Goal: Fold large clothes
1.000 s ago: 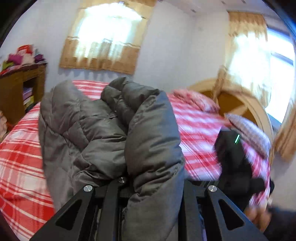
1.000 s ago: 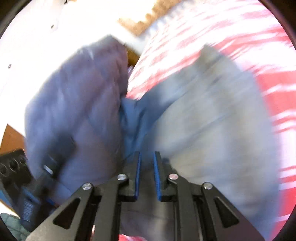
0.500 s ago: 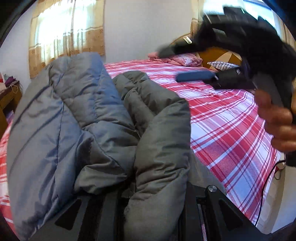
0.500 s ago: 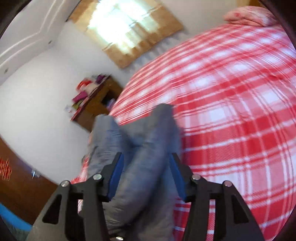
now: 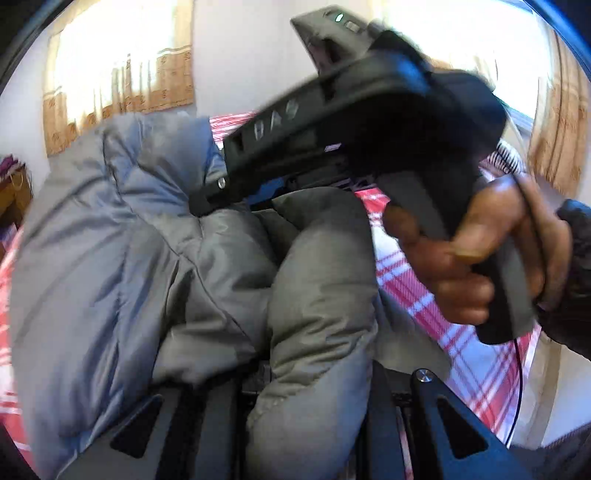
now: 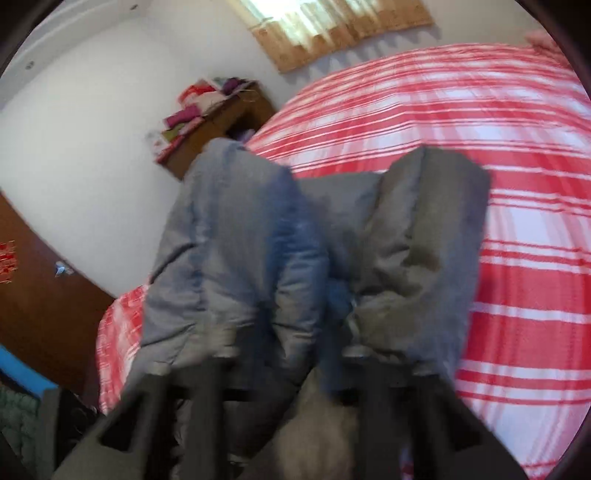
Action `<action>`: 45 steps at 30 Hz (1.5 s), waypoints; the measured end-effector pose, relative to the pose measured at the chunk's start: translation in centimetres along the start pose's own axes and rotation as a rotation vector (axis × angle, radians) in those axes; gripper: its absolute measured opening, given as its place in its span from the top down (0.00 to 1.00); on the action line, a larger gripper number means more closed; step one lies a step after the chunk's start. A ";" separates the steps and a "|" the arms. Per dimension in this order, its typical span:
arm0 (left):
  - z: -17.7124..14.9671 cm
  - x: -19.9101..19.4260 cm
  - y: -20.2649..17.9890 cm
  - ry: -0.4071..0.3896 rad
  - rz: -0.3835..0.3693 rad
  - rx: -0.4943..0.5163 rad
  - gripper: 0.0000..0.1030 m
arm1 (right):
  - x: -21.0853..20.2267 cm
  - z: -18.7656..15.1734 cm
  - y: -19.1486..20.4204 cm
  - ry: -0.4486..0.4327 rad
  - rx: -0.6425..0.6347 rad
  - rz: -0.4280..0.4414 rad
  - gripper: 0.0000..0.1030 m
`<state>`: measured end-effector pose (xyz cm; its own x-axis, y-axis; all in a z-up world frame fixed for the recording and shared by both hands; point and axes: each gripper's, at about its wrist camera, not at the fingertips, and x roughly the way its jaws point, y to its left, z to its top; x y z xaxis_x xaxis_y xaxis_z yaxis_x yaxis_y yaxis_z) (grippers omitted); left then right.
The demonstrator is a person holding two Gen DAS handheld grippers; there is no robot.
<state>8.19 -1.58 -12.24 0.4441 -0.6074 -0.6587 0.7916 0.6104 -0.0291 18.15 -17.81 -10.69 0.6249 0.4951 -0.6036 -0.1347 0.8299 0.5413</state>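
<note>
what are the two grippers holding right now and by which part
Both hold the grey puffer jacket. The left gripper pinches a bunched padded fold. The right gripper, just closing, has bunched fabric between its fingers; which part cannot be told.

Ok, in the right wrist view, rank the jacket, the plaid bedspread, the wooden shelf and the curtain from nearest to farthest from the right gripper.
1. Jacket: bunched right at the right gripper, covering its fingers.
2. Bedspread: under and behind the jacket, filling the right side.
3. Shelf: beyond the bed's far edge, upper left of centre.
4. Curtain: on the back wall, top.
</note>
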 end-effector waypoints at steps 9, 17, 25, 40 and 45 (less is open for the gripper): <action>-2.5 -6.9 1.1 0.019 0.015 0.030 0.83 | 0.1 -1.2 -0.9 0.000 0.077 0.055 0.94; -2.2 -5.2 1.1 0.041 -0.052 -0.043 0.78 | 1.1 -0.8 -1.1 0.027 0.077 0.005 0.94; 0.9 -7.0 -2.0 -0.091 -0.191 0.067 0.41 | 0.2 0.8 -2.5 0.039 0.105 0.008 0.91; -3.7 -16.9 19.8 -0.402 0.042 -0.582 0.22 | -8.4 1.0 -1.5 -0.123 0.090 -0.017 0.52; -4.1 -8.5 26.0 -0.284 0.037 -0.788 0.22 | -10.2 0.6 -2.8 -0.118 0.115 -0.216 0.41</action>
<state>23.31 21.55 -10.44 0.6366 -0.6205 -0.4580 0.2962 0.7450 -0.5977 12.61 -25.31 -5.67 0.7159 0.2705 -0.6437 0.0960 0.8750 0.4744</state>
